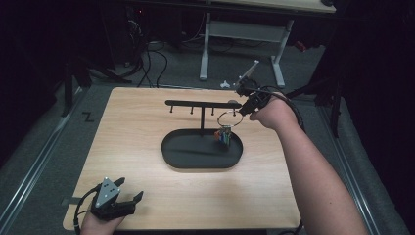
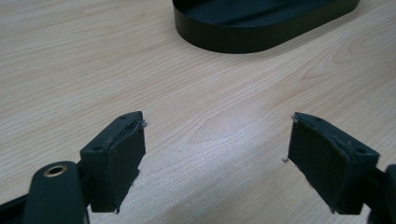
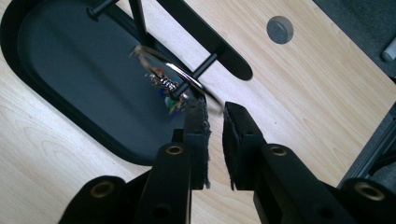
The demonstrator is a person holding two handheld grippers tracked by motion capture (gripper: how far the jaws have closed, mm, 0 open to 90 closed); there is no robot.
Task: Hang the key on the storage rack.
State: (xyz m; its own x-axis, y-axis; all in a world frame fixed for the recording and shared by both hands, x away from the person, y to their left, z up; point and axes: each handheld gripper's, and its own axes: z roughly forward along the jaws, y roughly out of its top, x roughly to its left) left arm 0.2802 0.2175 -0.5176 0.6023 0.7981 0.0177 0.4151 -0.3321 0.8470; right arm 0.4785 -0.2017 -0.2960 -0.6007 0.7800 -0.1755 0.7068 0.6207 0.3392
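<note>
Risk assessment first. The right gripper (image 3: 215, 109) holds a metal key ring (image 3: 170, 70) by a thin section of wire at the very tips of its pads, and a cluster of small coloured charms (image 3: 166, 93) hangs from that ring. In my judgement the grip is marginal: the wire is narrow against the pad faces, and any twist of the hand or swing of the hanging weight could let the ring rotate or slide out. A drop from here would most likely land in the oval black tray (image 3: 70, 119) just beyond and below the fingertips. A second hazard is the ring catching the wrong peg, or striking the crossbar (image 3: 205, 42) of the black hanger stand, which lies directly ahead of the tips.

Finger state, right: the jaws stand nearly together, a slim gap between them, pinching the ring at their far ends. The ring projects forward and to the left of the tips and appears blurred. In the high view the ring (image 1: 230, 119) hangs beside the right end of the stand's bar, over the tray (image 1: 181, 159).

Finger state, left: the left gripper (image 2: 217, 142) has its pads (image 2: 119, 161) spread wide, holding nothing. It rests low over the bare wooden table (image 2: 93, 60), with the tray's wall (image 2: 243, 39) well ahead of the tips.
</note>
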